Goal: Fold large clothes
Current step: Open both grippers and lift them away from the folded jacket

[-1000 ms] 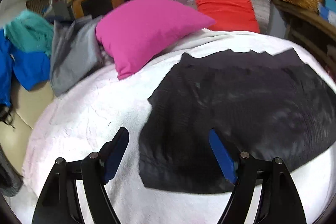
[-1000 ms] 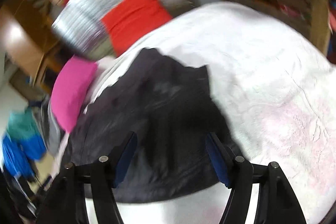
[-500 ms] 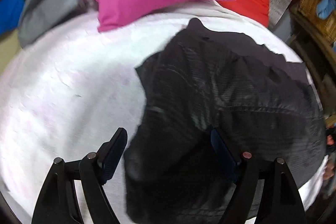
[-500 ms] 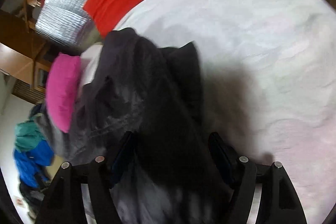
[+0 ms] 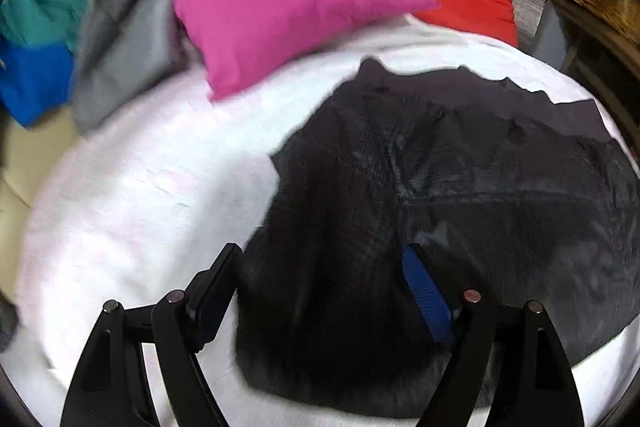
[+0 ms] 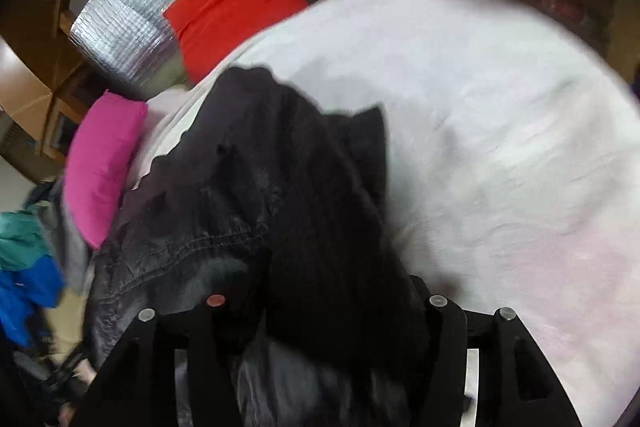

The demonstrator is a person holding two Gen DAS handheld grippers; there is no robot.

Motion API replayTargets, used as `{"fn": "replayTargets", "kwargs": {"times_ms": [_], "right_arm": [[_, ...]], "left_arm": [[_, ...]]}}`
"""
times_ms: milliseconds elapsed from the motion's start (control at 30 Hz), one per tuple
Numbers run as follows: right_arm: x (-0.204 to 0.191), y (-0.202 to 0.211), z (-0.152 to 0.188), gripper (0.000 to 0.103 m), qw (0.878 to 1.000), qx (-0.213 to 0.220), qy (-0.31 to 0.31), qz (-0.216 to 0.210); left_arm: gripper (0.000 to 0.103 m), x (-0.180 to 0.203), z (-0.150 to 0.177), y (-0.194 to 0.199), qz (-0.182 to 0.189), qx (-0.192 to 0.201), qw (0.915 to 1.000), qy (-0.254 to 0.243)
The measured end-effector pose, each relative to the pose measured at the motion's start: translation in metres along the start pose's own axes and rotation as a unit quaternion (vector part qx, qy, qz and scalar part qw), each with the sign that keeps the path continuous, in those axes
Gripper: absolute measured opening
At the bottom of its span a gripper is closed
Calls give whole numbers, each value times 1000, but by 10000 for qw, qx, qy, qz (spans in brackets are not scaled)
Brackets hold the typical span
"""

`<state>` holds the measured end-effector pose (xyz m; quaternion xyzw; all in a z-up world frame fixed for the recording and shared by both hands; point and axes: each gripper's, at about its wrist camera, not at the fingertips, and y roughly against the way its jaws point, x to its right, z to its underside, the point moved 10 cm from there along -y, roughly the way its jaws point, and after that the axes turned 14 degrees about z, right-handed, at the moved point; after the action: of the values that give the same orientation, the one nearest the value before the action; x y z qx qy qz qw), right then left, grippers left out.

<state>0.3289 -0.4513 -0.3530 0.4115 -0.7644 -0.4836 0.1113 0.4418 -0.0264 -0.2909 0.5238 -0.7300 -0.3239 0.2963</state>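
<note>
Early stage by the look of it: dark garment [image 5: 440,195] lies rumpled on the white bed cover [image 5: 140,195], no clean fold visible. Left gripper [image 5: 320,291] jaws wide apart, cloth between them, not pinched. Right gripper [image 6: 340,311] jaws closing with a bunched ridge of cloth between; pads buried in fabric, so contact unclear. Both views motion-blurred, garment type unclear

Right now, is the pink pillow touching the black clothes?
Apart. The left wrist view shows a strip of bare white blanket between the pink pillow and the black clothes.
</note>
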Motion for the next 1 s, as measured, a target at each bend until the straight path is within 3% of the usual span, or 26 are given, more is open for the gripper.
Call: {"fn": "replayTargets", "kwargs": {"times_ms": [33,67,133,233,500,1000], "right_arm": [[5,17,1,62,9996,256,-27,151],[12,35,2,73,9982,504,-60,321],[12,70,4,76,9937,1016,-26,473],[4,117,21,76,9883,1437,211,462],[-33,211,69,76,9791,1762,916,433],[-66,382,128,81,9592,2539,1235,116]], "left_arm": [[83,5,-1,16,-131,202,9996,-172],[83,10,-2,30,-214,355,9988,-278],[83,19,-2,57,-308,623,9967,-414],[85,34,-1,104,-401,988,9928,-540],[89,64,-2,211,-442,1679,9819,-762],[96,82,19,372,-704,2797,9546,-752]]}}
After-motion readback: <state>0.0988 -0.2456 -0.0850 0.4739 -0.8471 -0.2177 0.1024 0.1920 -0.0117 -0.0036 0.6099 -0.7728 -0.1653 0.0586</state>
